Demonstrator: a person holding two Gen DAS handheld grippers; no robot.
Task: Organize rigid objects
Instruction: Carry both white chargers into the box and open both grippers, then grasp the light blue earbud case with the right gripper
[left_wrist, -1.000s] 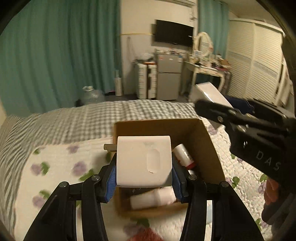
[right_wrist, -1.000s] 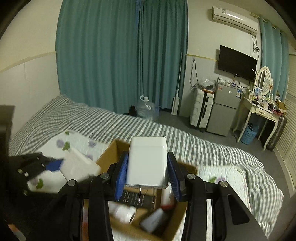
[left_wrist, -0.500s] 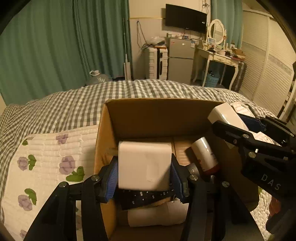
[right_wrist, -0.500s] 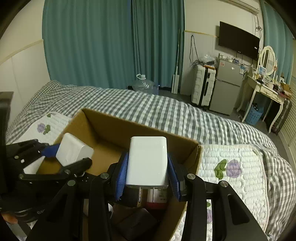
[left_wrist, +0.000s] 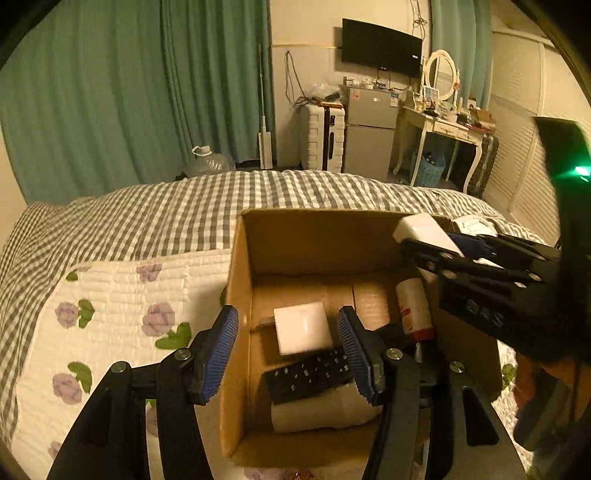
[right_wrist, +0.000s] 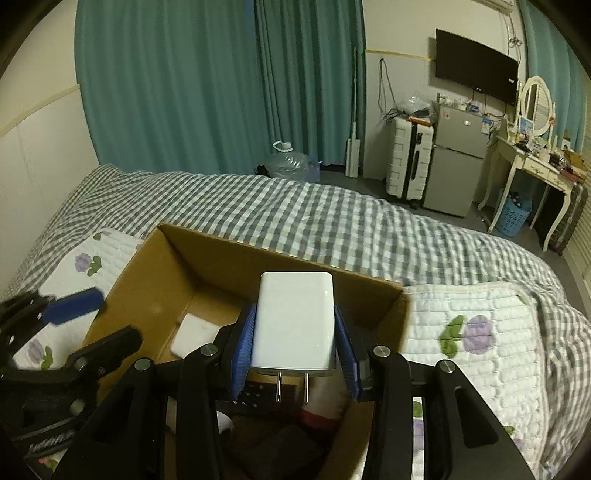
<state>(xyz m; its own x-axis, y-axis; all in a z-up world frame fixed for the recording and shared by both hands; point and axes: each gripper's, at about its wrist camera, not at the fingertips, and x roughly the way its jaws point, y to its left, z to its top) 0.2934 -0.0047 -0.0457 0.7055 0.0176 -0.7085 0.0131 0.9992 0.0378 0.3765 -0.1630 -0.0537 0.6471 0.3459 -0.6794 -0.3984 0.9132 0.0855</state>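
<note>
An open cardboard box (left_wrist: 240, 280) stands on the bed. My left gripper (left_wrist: 290, 354) is open over its near left part; a white charger block (left_wrist: 301, 326) lies loose inside the box between and below the pads, also seen in the right wrist view (right_wrist: 194, 334). A black remote (left_wrist: 306, 374), a white roll (left_wrist: 321, 411) and a white bottle with a red band (left_wrist: 412, 308) lie in the box too. My right gripper (right_wrist: 293, 356) is shut on a second white charger (right_wrist: 295, 321), prongs toward the camera, above the box (right_wrist: 147, 280); it shows at right in the left wrist view (left_wrist: 424, 230).
The box rests on a white quilt with purple flowers (left_wrist: 110, 306) over a grey checked bedspread (right_wrist: 332, 225). Beyond the bed stand teal curtains (right_wrist: 221, 74), a water jug (right_wrist: 290, 164), a white suitcase (right_wrist: 408, 158), a small fridge (right_wrist: 456, 162) and a dressing table (right_wrist: 535, 158).
My left gripper has opened and let go of its white charger, which now lies in the box. My right gripper, still holding its charger, has come lower over the box.
</note>
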